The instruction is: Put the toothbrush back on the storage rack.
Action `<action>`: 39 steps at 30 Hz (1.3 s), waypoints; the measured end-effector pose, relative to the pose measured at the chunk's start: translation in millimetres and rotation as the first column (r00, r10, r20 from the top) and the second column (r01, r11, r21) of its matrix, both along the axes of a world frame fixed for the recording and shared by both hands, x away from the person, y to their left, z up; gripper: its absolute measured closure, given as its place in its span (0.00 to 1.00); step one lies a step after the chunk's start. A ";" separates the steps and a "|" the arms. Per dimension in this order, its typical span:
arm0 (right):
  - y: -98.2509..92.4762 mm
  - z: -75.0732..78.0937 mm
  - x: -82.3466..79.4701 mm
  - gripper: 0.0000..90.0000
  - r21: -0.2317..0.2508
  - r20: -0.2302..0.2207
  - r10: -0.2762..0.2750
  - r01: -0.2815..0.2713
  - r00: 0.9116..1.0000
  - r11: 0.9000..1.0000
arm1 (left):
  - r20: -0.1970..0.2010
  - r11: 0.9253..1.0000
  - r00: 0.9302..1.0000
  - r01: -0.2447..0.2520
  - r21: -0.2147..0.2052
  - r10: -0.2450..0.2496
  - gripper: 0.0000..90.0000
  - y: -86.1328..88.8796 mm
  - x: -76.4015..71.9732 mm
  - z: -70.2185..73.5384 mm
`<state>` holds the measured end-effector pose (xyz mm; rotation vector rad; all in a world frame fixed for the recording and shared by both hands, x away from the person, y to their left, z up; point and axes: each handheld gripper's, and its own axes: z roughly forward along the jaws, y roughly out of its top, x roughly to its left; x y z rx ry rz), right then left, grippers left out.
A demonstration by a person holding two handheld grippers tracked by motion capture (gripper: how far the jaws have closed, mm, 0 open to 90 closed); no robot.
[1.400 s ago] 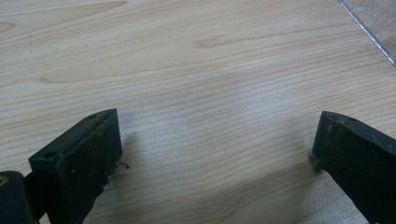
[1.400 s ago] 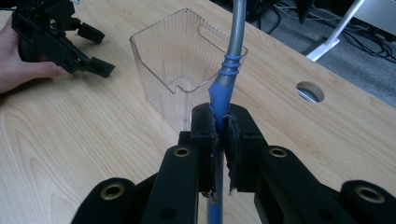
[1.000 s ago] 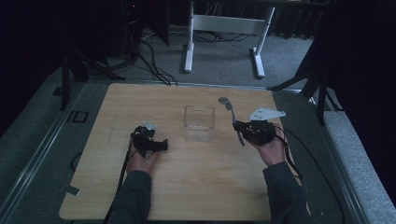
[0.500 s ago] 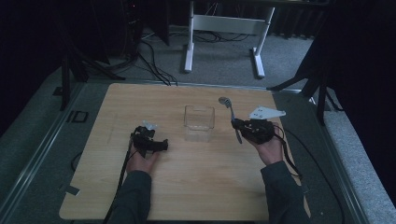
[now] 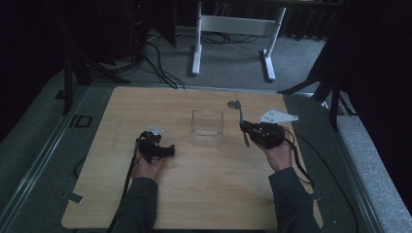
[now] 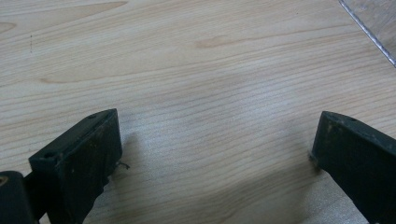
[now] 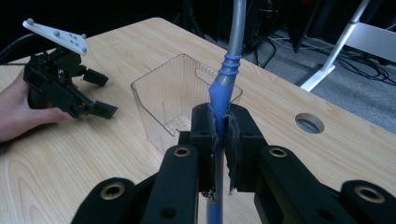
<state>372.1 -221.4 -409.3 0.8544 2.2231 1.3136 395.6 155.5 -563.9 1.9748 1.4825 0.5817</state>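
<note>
Right tongs (image 7: 219,126) clamp spoon's (image 7: 223,84) blue handle, colour unreadable from above; left tongs (image 6: 215,154) gape wide over bare tabletop (image 6: 196,70).

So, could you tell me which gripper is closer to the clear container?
Right. The right gripper, shut on the spoon, sits just right of the clear container; the open left gripper rests farther off, down to its left.
</note>
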 end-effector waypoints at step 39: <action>0.4 -0.8 13.2 0.91 0.178 0.017 -0.008 0.005 1.000 0.984 | 0.001 1.000 1.000 0.005 0.000 -0.005 0.02 -0.5 -0.2 0.0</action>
